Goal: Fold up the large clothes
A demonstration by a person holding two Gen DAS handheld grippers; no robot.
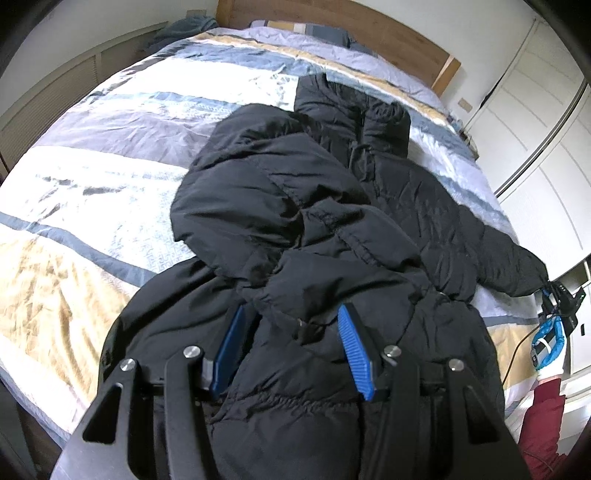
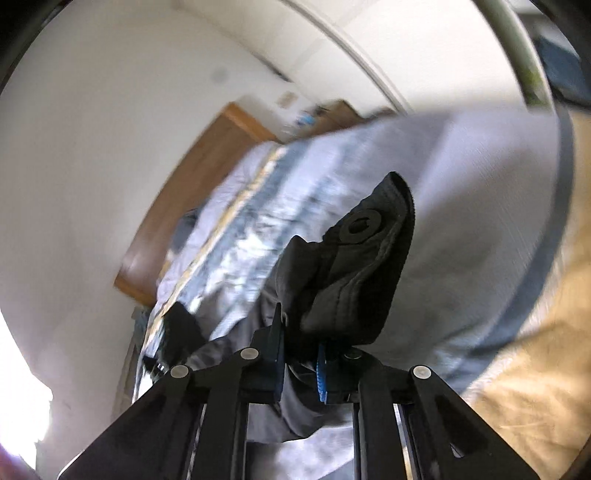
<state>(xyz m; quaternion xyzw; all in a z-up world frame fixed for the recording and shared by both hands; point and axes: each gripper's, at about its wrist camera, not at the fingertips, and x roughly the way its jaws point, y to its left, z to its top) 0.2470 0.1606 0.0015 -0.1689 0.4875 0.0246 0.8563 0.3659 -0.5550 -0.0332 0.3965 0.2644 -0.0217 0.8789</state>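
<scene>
A black puffer jacket (image 1: 314, 206) lies spread and rumpled on the bed, its hood bunched in the middle. My left gripper (image 1: 291, 314) hovers open over the jacket's near part, blue pads (image 1: 354, 343) wide apart with fabric bulging between them. My right gripper (image 2: 300, 354) is shut on the jacket's sleeve cuff (image 2: 354, 266), which sticks up with a round snap tab. In the left wrist view the right gripper (image 1: 554, 295) shows at the far right, at the end of the stretched sleeve (image 1: 517, 266). The right wrist view is motion-blurred.
The bed has a striped blue, white and tan quilt (image 1: 110, 177) and a wooden headboard (image 1: 332, 26). White wardrobe doors (image 1: 546, 147) stand on the right. A low slatted panel (image 1: 55, 96) runs along the left wall.
</scene>
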